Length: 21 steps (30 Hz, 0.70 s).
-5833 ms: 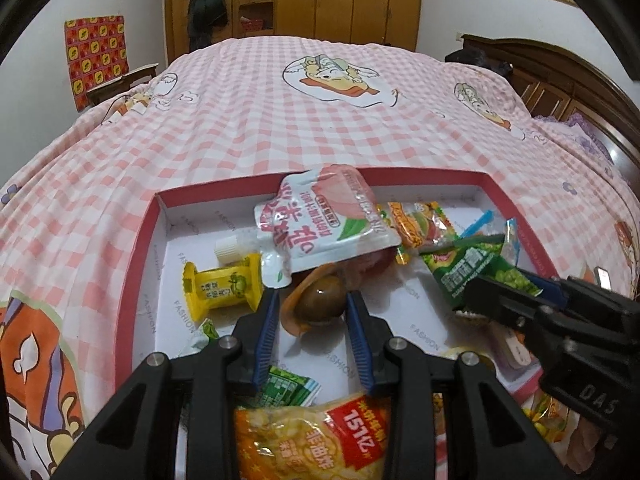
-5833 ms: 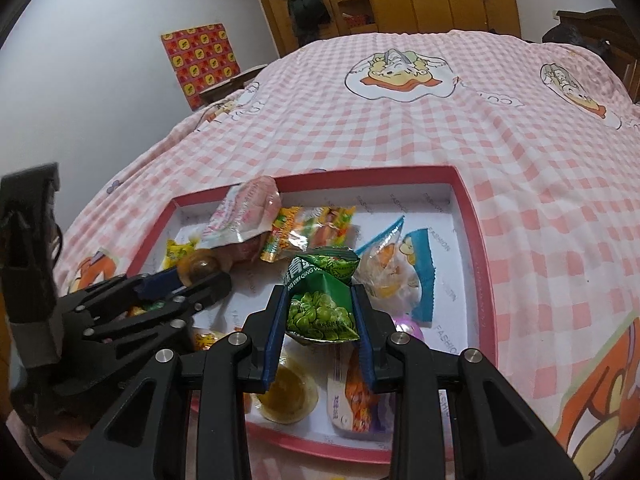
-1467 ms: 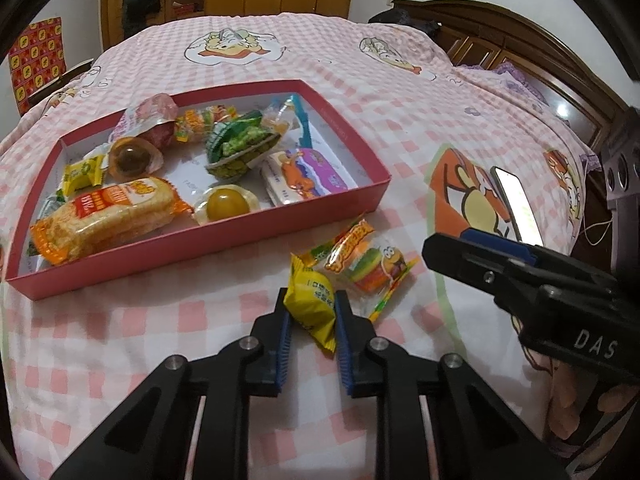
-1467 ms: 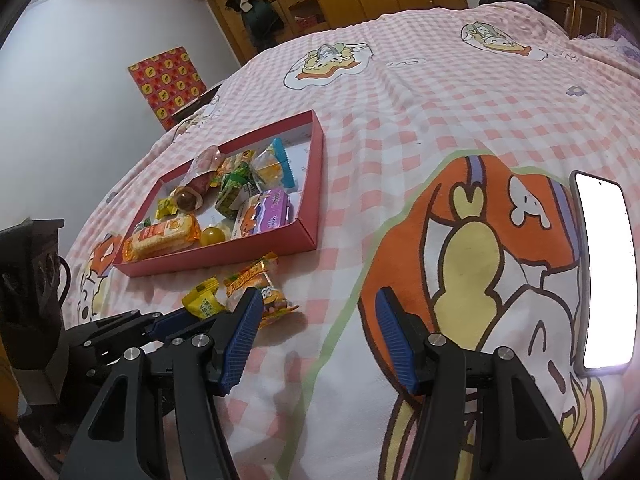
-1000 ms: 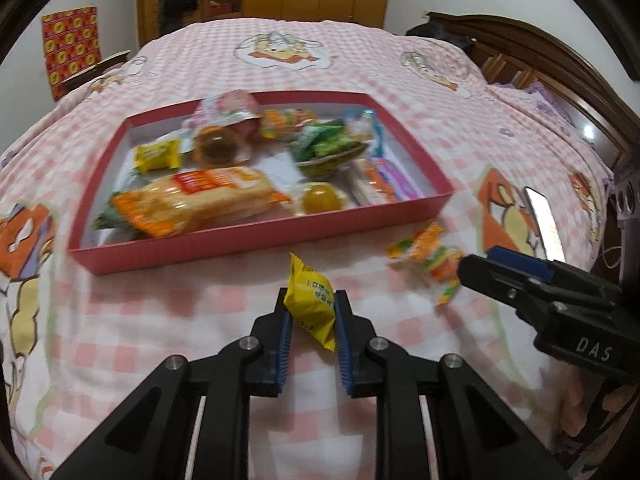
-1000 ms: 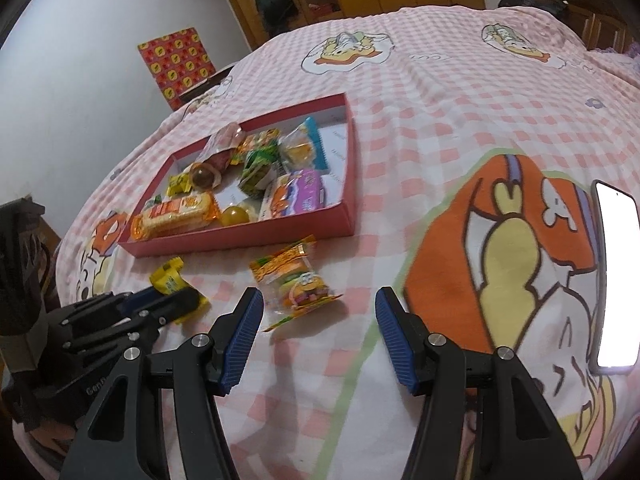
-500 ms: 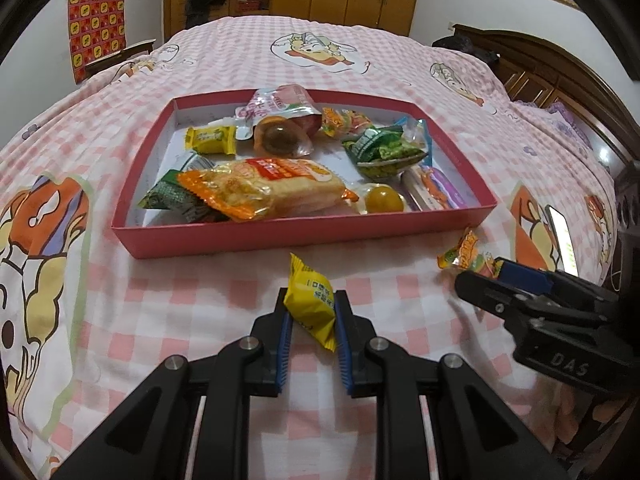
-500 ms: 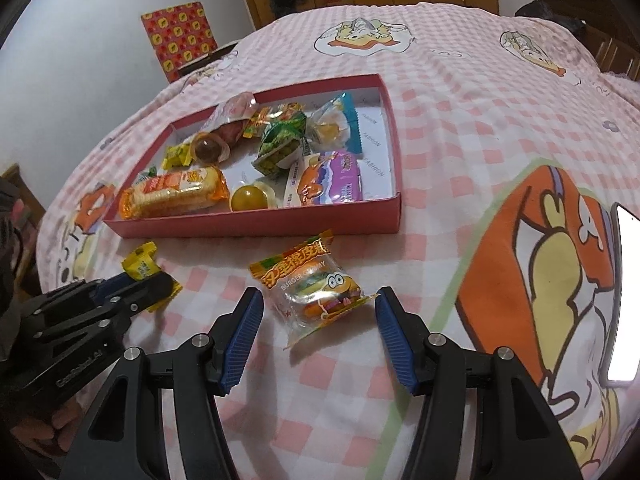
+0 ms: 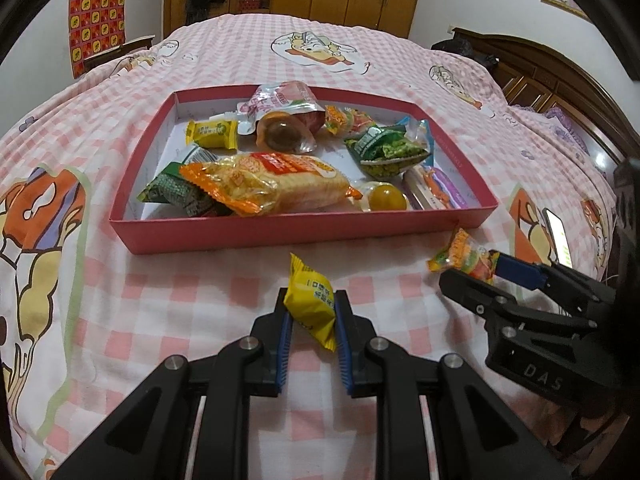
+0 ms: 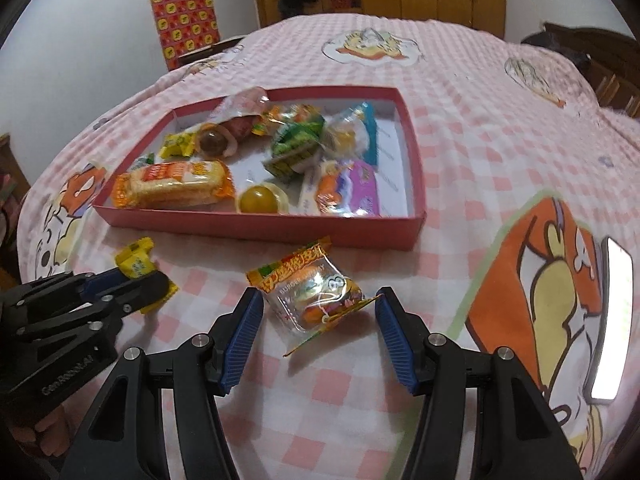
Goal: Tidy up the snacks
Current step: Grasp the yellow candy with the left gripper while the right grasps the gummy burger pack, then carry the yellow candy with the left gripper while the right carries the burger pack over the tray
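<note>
We see a shallow red box [image 9: 280,236] lying on the pink checked bedspread [image 9: 80,320], already well stocked with snacks. Along its near wall lies a long orange packet of crackers [image 9: 272,184], with a dark green packet [image 9: 176,192] tucked under its left end and a round yellow jelly cup [image 9: 386,197] just beside its right end. Behind these we find a small yellow sweet [image 9: 212,133], a brown egg in clear wrap [image 9: 282,134] half under a pink spouted pouch [image 9: 280,100], a green pea packet [image 9: 384,152], and a purple-and-orange packet [image 9: 436,188] against the right wall. A blue-edged packet [image 10: 360,132] sits in the far right corner; its contents look blurred to us, perhaps something pale yellow. Outside the box, our left gripper [image 9: 310,320] clamps a yellow wrapped candy [image 9: 312,300] between its blue pads, held above the bedspread just in front of the near wall. Our right gripper [image 10: 320,312] stands spread wide around a clear burger-gummy packet [image 10: 312,288], which lies on the bedspread just in front of the box's near right corner, its pads apart from the wrapper on both sides. A lit phone [image 10: 610,292] lies well off to the right.
</note>
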### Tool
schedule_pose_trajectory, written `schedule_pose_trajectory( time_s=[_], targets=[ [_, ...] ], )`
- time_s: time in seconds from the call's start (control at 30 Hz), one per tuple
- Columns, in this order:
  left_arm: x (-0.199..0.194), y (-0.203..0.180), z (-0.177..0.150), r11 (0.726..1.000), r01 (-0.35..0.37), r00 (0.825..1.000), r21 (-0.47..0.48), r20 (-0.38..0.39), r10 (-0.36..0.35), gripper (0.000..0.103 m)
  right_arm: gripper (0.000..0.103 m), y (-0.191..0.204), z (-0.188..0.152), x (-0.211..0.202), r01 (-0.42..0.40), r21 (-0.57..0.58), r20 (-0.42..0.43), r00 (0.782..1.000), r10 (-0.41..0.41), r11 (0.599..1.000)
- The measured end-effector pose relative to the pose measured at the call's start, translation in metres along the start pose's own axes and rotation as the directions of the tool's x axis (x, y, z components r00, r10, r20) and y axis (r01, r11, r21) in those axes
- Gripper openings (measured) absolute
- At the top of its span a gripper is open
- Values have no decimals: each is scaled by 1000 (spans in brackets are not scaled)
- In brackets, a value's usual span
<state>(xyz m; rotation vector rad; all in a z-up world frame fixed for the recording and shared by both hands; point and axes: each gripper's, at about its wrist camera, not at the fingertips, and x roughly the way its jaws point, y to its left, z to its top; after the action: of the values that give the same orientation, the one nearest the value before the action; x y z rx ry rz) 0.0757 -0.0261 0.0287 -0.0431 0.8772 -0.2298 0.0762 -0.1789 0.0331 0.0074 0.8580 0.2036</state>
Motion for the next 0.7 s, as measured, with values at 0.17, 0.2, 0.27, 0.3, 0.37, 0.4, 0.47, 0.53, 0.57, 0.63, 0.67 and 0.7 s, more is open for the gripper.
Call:
schedule_pose_trajectory(
  time_s=[0.17, 0.2, 0.27, 0.3, 0.37, 0.4, 0.47, 0.53, 0.57, 0.63, 0.67, 0.7],
  targets=[
    [0, 0, 0, 1000, 3, 1000, -2, 0, -3, 21, 64, 5, 1, 10, 6, -22, -27, 1000, -6, 1000],
    [0, 0, 0, 1000, 4, 1000, -3, -1, -4, 21, 64, 4, 1, 11, 3, -21, -29, 1000, -4, 1000],
    [1, 1, 0, 1000, 5, 1000, -3, -2, -5, 21, 64, 3, 1, 10, -10, -13, -25, 1000, 9, 1000],
    [1, 1, 0, 1000, 4, 1000, -3, -2, -4, 21, 64, 1, 1, 10, -20, -7, -23, 1000, 20, 1000],
    [1, 1, 0, 1000, 5, 1000, -3, -1, -5, 21, 57, -1, 1, 10, -32, 8, -19, 999, 32, 999],
    [1, 1, 0, 1000, 5, 1000, -3, -1, -5, 21, 52, -3, 1, 9, -35, 14, -18, 999, 35, 999],
    [2, 1, 0, 1000, 5, 1000, -3, -1, -5, 21, 48, -5, 1, 8, -49, 27, -15, 999, 50, 998],
    [1, 1, 1, 1000, 5, 1000, -2, 0, -5, 21, 45, -6, 1, 7, -59, 30, -13, 998, 60, 998],
    [1, 1, 1, 1000, 5, 1000, -2, -1, -5, 20, 44, -6, 0, 7, -63, 28, -12, 998, 64, 998],
    [1, 1, 1, 1000, 5, 1000, -3, -1, -5, 21, 41, -5, 1, 6, -70, 28, -10, 997, 71, 997],
    [1, 1, 1, 1000, 5, 1000, -3, 0, -5, 20, 39, -5, 1, 5, -76, 28, -9, 997, 76, 997],
    [1, 1, 1, 1000, 5, 1000, -2, 0, -5, 20, 38, -4, 1, 5, -79, 29, -9, 997, 79, 996]
  ],
)
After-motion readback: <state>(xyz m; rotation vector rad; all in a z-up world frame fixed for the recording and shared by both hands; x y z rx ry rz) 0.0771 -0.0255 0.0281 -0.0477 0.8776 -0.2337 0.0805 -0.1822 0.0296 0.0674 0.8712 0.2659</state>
